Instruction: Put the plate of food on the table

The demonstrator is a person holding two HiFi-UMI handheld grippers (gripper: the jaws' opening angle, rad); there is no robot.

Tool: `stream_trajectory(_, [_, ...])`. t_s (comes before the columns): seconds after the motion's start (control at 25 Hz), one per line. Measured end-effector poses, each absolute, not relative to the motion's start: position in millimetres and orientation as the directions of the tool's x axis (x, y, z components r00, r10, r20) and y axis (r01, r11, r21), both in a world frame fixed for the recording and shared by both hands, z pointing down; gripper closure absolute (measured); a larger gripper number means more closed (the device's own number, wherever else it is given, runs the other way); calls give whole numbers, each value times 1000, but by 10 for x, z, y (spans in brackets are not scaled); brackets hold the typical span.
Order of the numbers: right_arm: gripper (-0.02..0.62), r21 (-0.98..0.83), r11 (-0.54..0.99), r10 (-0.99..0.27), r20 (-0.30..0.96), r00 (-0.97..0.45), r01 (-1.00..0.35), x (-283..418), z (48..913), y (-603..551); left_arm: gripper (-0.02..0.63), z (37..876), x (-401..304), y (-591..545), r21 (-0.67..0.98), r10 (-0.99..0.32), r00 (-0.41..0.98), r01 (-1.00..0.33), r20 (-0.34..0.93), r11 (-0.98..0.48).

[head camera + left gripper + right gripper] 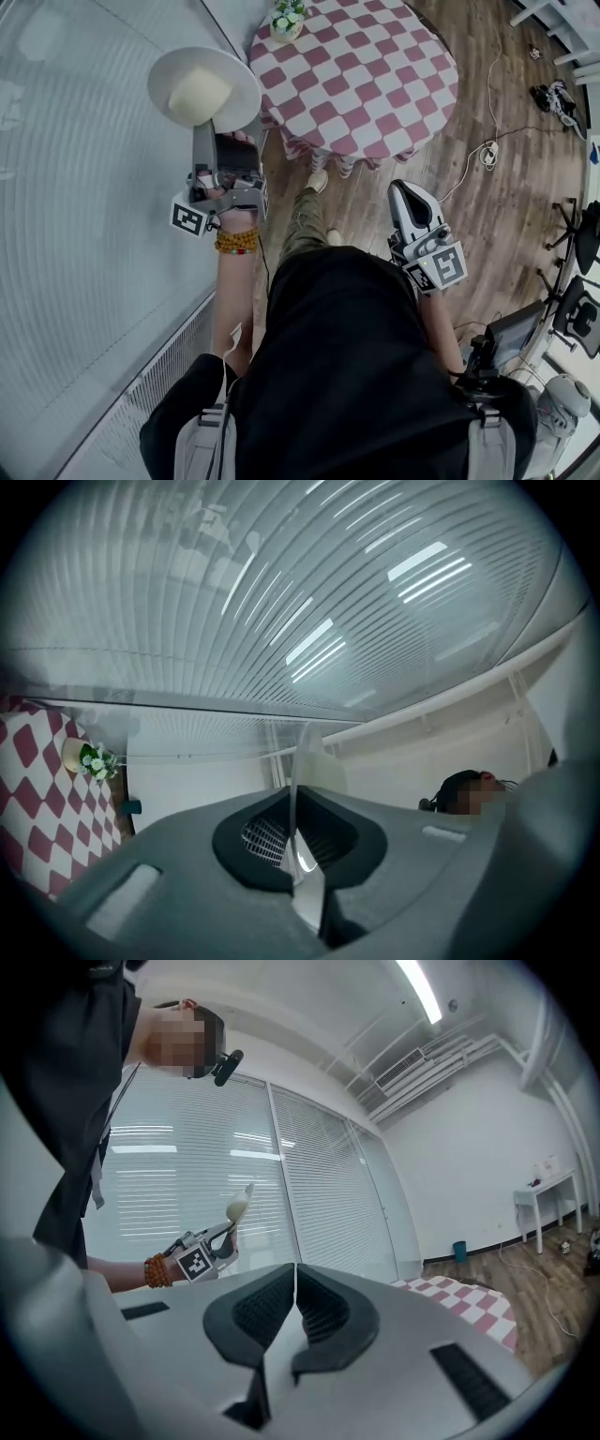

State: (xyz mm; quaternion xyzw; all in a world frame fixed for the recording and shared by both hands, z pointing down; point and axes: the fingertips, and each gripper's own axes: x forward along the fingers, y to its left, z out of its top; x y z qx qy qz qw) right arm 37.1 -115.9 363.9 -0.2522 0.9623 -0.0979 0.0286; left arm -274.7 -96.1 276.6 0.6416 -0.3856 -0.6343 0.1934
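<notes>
- The left gripper (210, 131) was clenched on the near rim of a white plate (240, 86). In the left gripper view its jaws pinched the plate's thin edge (304, 752) between them.
- The plate was held up in the air, roughly level, with a pale rounded piece of food (199, 92) sitting on its middle.
- A beaded bracelet (236, 241) circled the wrist of the hand holding that gripper.
- The right gripper (410, 193) hung at the person's right side, pointing forward over the wooden floor (487, 216). Its jaws were pressed together with nothing between them.
- From the right gripper view, the left gripper (200, 1258) and the raised food (238, 1207) showed in front of the window blinds (187, 1166).
- Further away stood a round counter (375, 66) covered with a red and white checked cloth. A small pot of flowers (288, 19) stood at its far left edge.
- The plate hovered just left of the counter's near left edge, beside the blinds and not yet over the cloth.
- Judged from this, the pick-up was done. Carrying the plate over the counter, lowering it and letting go remained.
</notes>
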Motion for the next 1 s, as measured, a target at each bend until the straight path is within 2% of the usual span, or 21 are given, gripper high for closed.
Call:
stream_trajectory(0.28, [581,-207,842,-505,18,-863,-498,77,3577,-1537,594,2809,-3059,-1797,770,-771,-92,-202,-630,-605])
stream_trajectory(1.0, [581,-246,764,-608,32,-793,-596,-174,3834,-2265,594,3901,-3548,-3242,912,-906,-106,-94,-409,-400])
